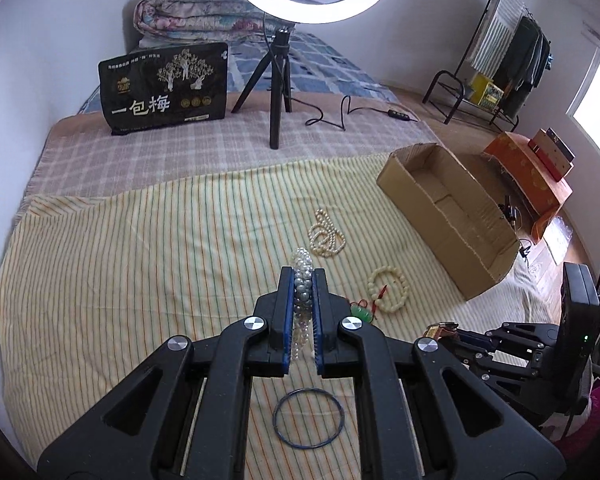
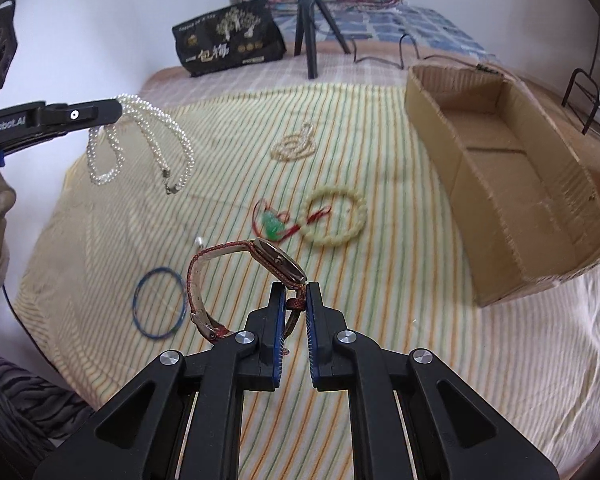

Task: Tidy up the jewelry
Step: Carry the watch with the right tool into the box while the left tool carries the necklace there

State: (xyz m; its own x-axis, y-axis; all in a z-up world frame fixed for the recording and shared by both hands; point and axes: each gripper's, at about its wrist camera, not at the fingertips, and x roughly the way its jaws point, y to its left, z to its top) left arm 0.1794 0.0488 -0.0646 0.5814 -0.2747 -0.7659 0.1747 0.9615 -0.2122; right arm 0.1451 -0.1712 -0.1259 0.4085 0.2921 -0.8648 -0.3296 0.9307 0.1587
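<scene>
Dangling from two raised tools over a striped bed (image 2: 380,320), a pearl necklace (image 2: 140,148) and a wristwatch (image 2: 256,268) appear bound for the empty cardboard box (image 2: 540,208) at the right. The left hand-held gripper (image 1: 304,276) is clamped on the bunched pearl strands, which hang in loops clear of the cloth, likely so they do not snag. The right hand-held gripper (image 2: 294,292) pinches the watch by its red strap, face tilted up, clasp end drooping.

Four pieces lie loose on the bed (none yet boxed): one cream bead necklace (image 2: 294,144) in a heap, one cream bead bracelet (image 2: 336,216), one green pendant on red cord (image 2: 272,226) just beside it, and one thin blue bangle (image 2: 158,302) nearest the watch. One box, six pieces in all.
</scene>
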